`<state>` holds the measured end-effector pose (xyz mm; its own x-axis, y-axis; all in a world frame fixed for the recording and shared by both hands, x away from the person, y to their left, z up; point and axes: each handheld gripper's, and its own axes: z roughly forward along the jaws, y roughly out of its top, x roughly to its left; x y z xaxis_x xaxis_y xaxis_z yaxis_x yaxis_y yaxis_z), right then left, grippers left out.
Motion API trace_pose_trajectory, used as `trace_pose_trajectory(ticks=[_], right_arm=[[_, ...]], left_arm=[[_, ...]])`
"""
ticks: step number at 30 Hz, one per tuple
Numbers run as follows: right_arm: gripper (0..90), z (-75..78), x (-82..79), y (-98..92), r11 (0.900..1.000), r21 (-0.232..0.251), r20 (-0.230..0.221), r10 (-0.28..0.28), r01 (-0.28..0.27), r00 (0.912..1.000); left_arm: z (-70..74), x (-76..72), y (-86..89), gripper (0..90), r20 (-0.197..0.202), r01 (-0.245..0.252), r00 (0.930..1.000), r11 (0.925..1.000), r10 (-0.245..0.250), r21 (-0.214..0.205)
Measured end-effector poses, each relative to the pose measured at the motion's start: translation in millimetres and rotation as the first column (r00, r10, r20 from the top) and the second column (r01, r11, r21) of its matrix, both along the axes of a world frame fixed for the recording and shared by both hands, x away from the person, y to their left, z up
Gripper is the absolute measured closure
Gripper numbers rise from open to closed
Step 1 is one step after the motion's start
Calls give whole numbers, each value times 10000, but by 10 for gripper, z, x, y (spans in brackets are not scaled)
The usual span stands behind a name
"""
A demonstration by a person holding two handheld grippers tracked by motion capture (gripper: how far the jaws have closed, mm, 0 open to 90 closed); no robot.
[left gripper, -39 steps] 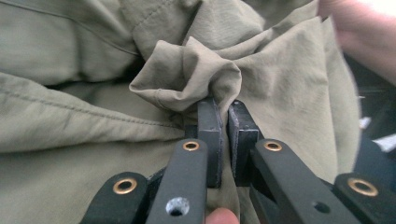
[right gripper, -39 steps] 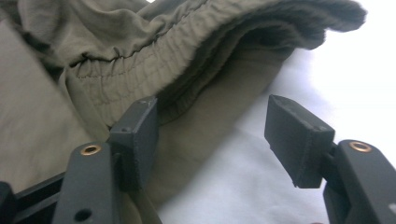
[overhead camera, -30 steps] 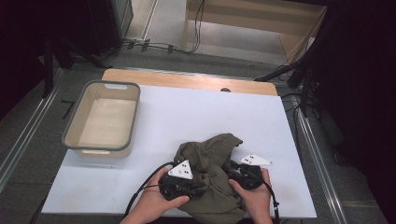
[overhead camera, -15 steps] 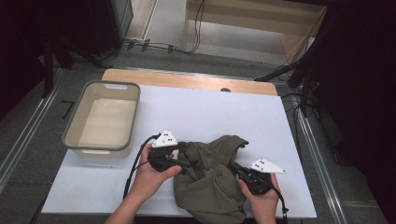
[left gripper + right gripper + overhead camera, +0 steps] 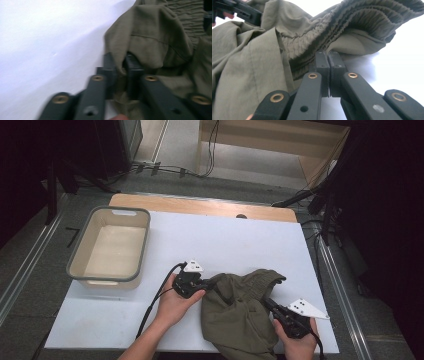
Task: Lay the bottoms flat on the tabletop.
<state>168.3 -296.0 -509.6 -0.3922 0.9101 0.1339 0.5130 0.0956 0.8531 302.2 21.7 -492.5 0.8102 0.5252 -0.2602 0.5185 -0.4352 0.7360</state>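
Olive garment point(image 5: 245, 312) lies bunched between my two grippers, on white table point(image 5: 225, 240). Left gripper point(image 5: 122, 67) jaws just closing, now clamped on fabric fold at its tip. Right gripper point(image 5: 328, 58) clenched on gathered waistband edge just ahead.

Risk: thin pinches slip if I pull apart fast; cloth drags, bunches again.

Hidden: garment's lower part cut off near table edge; how deep each bite goes unclear. Grey tub point(image 5: 82, 270) well off beyond left gripper.

Left gripper point(image 5: 122, 68) jaws just closed, pinching a fold of olive garment point(image 5: 155, 37), cloth bunched ahead and right, white table point(image 5: 50, 42) to their left
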Motion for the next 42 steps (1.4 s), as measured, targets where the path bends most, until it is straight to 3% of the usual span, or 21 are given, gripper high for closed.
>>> trace_pose_trajectory(ticks=[5,12,15,17,19,20,23,25,27,30,32,34,37,42], right_arm=[[864,51,-70,-244,9978,372,105,-553,548,9984],[862,86,-37,-332,9968,599,244,-543,527,9982],[880,88,-3,-317,9957,382,335,-856,843,9958],[881,100,10,-358,9906,488,378,-1298,1279,9908],[881,114,27,-407,9893,613,425,-1354,1327,9899],[880,120,32,-416,9899,657,502,-1293,1259,9903],[828,120,72,-375,9931,946,479,-738,690,9961],[759,102,99,-304,9941,1016,433,-419,373,9982],[629,77,128,-219,9943,1030,250,-293,266,9993],[415,32,166,-76,9948,1008,-96,-146,155,9998],[340,5,178,5,9961,870,-310,-104,130,9995],[323,-22,182,52,9959,909,-460,4,38,9989],[324,-55,170,108,9950,986,-618,210,-148,9979],[522,-82,131,165,9927,995,-855,766,-680,9934]], left_arm=[[86,-29,19,852,-30,299,9995,9989,-300,-367],[91,-51,151,854,-375,157,9991,9988,-175,-473],[75,-58,244,854,-333,-203,9992,9998,201,-49],[57,-50,329,854,-561,-398,9976,9992,402,84],[33,-48,381,853,-1017,-227,9945,9995,246,202],[30,-58,386,850,-1041,-30,9945,9993,70,384],[70,-126,343,768,-528,298,9983,9973,-263,669],[136,-163,298,592,-66,539,9985,9968,-536,595],[242,-205,255,412,544,656,9962,9966,-683,507],[397,-246,180,309,1010,495,9938,9985,-467,-247],[429,-268,85,308,1326,624,9893,9980,-602,-131],[410,-291,-61,346,1490,934,9843,9955,-950,177],[317,-276,-285,409,1733,1219,9751,9873,-1383,1020],[147,-165,-429,497,1367,1002,9829,9814,-1231,1634]])
